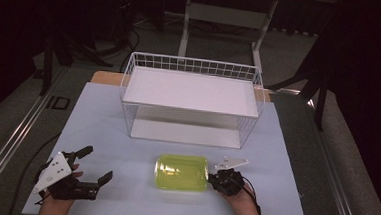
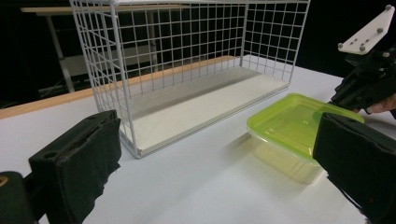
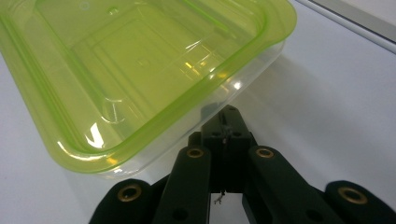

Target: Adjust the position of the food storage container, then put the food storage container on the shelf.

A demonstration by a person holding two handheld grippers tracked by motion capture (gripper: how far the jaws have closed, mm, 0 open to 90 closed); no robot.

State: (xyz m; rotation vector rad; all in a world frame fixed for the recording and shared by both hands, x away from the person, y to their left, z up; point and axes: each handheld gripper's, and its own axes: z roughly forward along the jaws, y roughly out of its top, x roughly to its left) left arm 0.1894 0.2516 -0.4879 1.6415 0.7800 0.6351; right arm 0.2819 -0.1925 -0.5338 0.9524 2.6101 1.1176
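A clear plastic box with a yellow-green lid (image 1: 181,172) (image 2: 299,123) (image 3: 140,70) lies on the pale table, in front of a white wire rack (image 1: 191,65) (image 2: 116,70). My right gripper (image 1: 212,180) (image 3: 229,114) sits at the box's right end. Its jaws are shut together, their tips just under the lid's rim and against or very near the clear wall, with nothing between them. The left gripper view shows that gripper (image 2: 341,95) behind the box. My left gripper (image 1: 95,165) (image 2: 219,186) stands open and empty near the front left of the table, well apart from the box.
The rack has a white board on top (image 1: 189,90) and a white floor (image 1: 184,133), and its front side is open toward me. The table (image 1: 102,117) ends close behind the rack and just past both hands. Dark stands and a desk frame (image 1: 224,14) stand on the floor beyond.
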